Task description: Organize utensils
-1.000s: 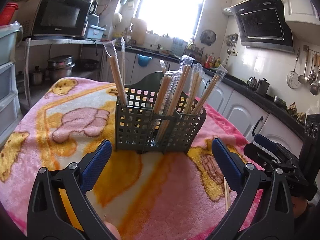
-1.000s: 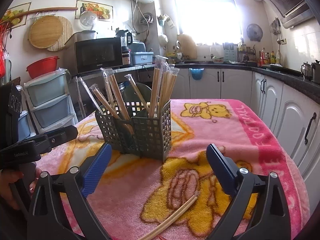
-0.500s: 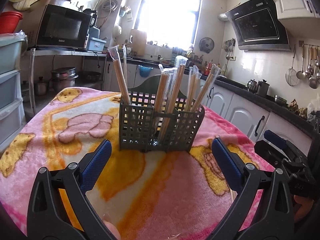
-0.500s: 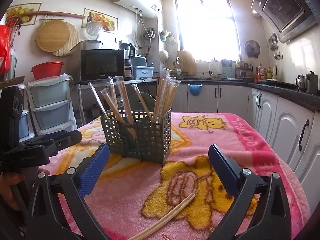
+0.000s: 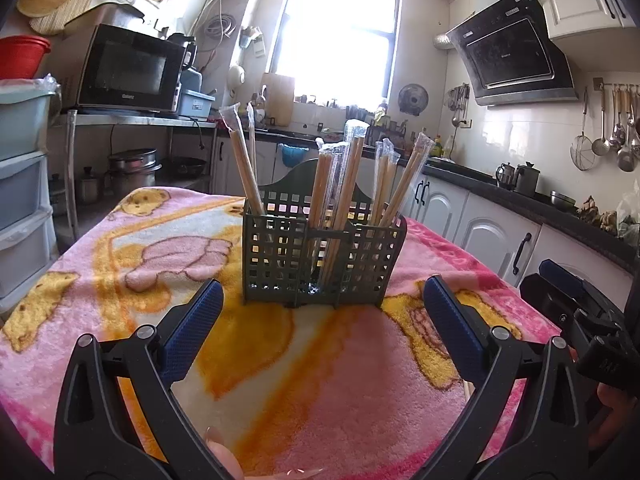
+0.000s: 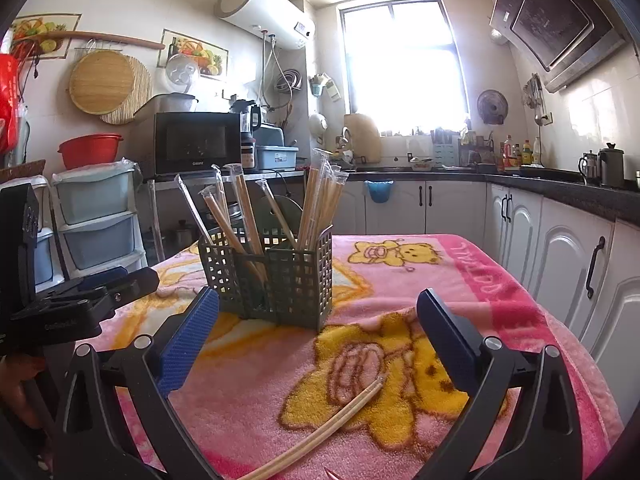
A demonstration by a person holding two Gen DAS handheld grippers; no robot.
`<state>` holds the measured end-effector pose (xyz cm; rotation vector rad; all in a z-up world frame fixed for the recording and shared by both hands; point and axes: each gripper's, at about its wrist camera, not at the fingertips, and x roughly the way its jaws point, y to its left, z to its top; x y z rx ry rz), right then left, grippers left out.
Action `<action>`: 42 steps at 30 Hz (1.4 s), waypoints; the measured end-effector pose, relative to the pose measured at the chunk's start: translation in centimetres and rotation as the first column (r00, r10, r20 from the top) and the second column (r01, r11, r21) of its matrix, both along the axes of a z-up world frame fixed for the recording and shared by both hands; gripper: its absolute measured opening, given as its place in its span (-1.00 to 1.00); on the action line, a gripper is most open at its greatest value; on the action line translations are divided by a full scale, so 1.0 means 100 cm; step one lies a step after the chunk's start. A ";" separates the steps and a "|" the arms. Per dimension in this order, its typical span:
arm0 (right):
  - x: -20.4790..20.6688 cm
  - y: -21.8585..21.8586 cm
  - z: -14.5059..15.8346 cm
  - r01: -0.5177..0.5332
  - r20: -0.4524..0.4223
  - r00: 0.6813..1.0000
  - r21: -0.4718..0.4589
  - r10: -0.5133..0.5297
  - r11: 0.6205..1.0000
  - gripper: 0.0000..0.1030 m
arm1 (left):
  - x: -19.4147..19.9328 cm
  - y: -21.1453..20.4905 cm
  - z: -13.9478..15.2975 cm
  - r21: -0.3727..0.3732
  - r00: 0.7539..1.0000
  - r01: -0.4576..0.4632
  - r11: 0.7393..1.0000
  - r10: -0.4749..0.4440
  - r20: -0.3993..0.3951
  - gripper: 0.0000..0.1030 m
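A dark green lattice utensil basket point(image 5: 320, 264) point(image 6: 276, 276) stands on the pink cartoon blanket point(image 5: 132, 264) point(image 6: 400, 280) and holds several wrapped chopstick pairs point(image 5: 340, 184) point(image 6: 320, 200) upright. A loose bare pair of chopsticks point(image 6: 332, 424) lies on the blanket in front of my right gripper. My left gripper point(image 5: 320, 320) is open, empty, a short way back from the basket. My right gripper point(image 6: 318, 328) is open too, with nothing between its fingers. The left tool's body point(image 6: 80, 300) shows at the left of the right wrist view, and the right tool's body point(image 5: 580, 316) at the right of the left wrist view.
White cabinets point(image 6: 560, 248) and a dark counter point(image 5: 520, 196) run along the right. A microwave point(image 5: 128, 72) sits on a metal rack, with plastic drawers point(image 6: 96, 220) at the left. The blanket's edge drops off at the right point(image 6: 580, 344).
Both grippers have tilted up and drawn back a little, so the basket sits lower and slightly farther in each view. Both stay open. The loose chopsticks have not moved.
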<state>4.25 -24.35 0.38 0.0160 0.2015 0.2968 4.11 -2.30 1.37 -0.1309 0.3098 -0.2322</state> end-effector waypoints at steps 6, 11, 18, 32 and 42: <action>-0.001 0.000 -0.001 0.002 -0.001 1.000 0.000 -0.002 1.000 0.87 | -0.002 -0.001 -0.001 0.001 1.000 -0.004 1.000 0.004 0.004 0.80; -0.003 0.000 -0.001 0.005 -0.002 1.000 0.001 -0.005 1.000 0.87 | -0.001 0.000 -0.001 0.002 1.000 -0.009 1.000 0.009 0.004 0.80; -0.004 0.001 -0.001 0.007 -0.002 1.000 0.000 -0.007 1.000 0.87 | -0.002 0.000 -0.001 0.003 1.000 -0.012 1.000 0.012 0.005 0.80; -0.004 0.001 -0.002 0.007 -0.002 1.000 -0.002 -0.007 1.000 0.87 | -0.004 0.000 -0.001 0.004 1.000 -0.016 1.000 0.016 0.012 0.80; -0.004 0.001 -0.002 0.007 -0.002 1.000 -0.002 -0.007 1.000 0.87 | -0.005 0.000 -0.002 0.005 1.000 -0.017 1.000 0.017 0.011 0.80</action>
